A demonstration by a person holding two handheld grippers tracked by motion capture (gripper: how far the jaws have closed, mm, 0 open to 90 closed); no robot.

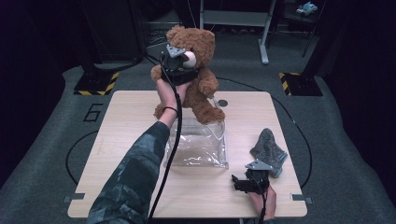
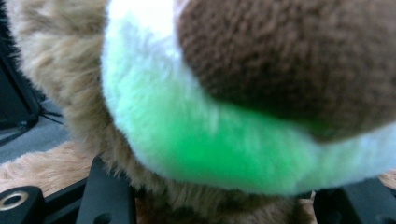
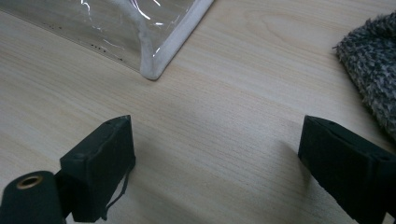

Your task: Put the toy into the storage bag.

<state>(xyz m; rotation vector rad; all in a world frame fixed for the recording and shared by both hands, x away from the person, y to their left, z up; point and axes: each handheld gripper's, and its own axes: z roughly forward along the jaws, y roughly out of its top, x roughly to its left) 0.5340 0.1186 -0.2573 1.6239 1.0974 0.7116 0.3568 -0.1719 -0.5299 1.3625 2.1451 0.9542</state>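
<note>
Right tool rests open on the tabletop; left tool grips the brown plush teddy bear above the unfilled clear plastic pouch.

Lighting: overhead, concentrated on the table, which reads bright and evenly lit; surrounding floor and room fall off to near black toward all 4 edges of the high view. Shadows: soft and short beneath the clear plastic bag and the grey knitted cloth. Glare: small white streaks on the bag's film in the right gripper view, near the top edge. Focus: left gripper view heavily blurred, the teddy bear too close to the lens, its white muzzle carrying a strong green cast. Right gripper view: wood grain sharp mid-frame, near jaws slightly soft. High view: modest resolution, fine detail smeared.
</note>
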